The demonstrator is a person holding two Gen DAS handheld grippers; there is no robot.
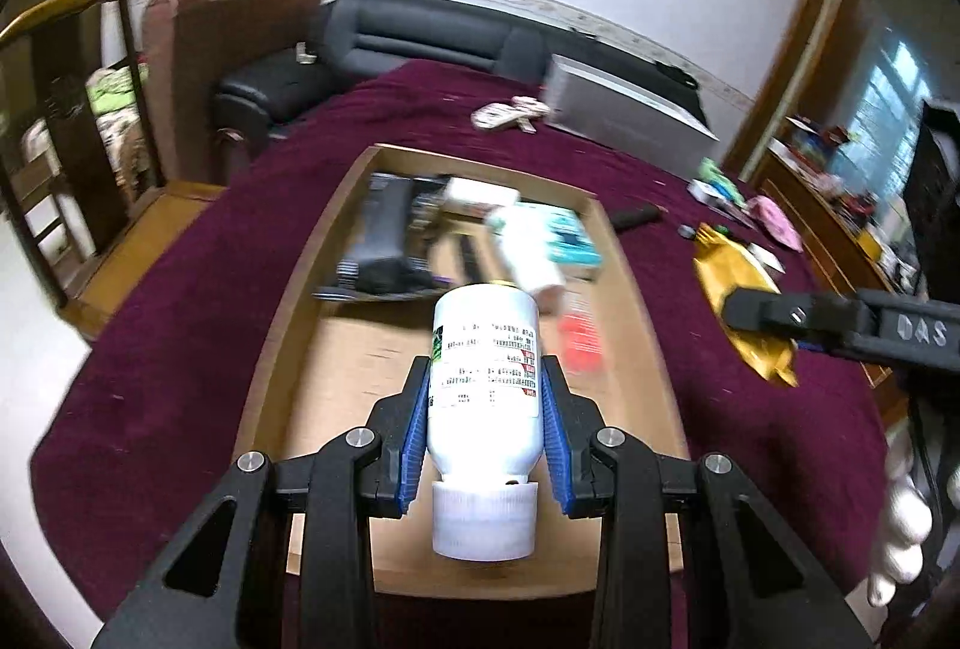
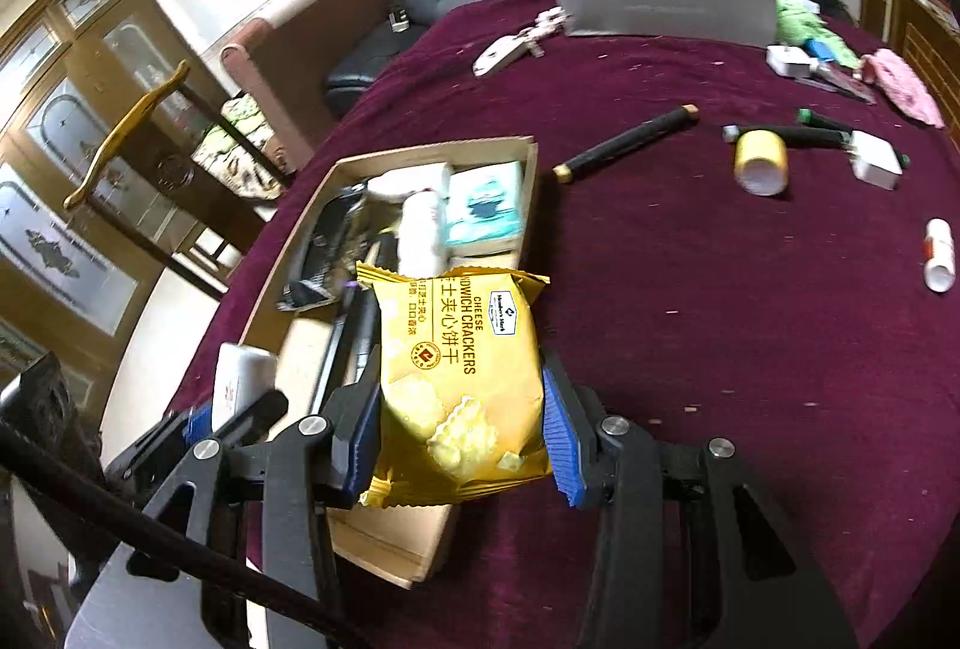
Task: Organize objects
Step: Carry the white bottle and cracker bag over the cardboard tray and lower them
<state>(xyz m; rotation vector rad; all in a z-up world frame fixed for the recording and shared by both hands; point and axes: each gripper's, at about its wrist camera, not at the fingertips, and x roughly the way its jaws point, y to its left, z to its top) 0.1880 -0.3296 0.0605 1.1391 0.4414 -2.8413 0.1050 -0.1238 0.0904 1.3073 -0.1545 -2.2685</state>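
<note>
My left gripper [image 1: 485,385] is shut on a white bottle [image 1: 485,373] with a printed label; its white cap [image 1: 483,520] points toward the camera. The bottle hangs over the near half of a shallow cardboard tray [image 1: 636,301] on the maroon cloth. My right gripper [image 2: 462,403] is shut on a yellow cheese cracker packet [image 2: 459,367], held above the tray's right near rim [image 2: 390,541]. In the left wrist view the cracker packet [image 1: 729,277] and the right gripper's finger [image 1: 774,313] show at the right. The left gripper [image 2: 234,409] with its bottle appears at the lower left of the right wrist view.
The tray holds a black pouch [image 2: 327,241], a white tube [image 2: 420,229] and a teal box [image 2: 486,205]. Loose on the cloth lie a black stick [image 2: 624,142], a yellow roll [image 2: 761,162], a small white tube [image 2: 939,253] and a grey box [image 2: 666,1]. Chairs and a sofa stand behind.
</note>
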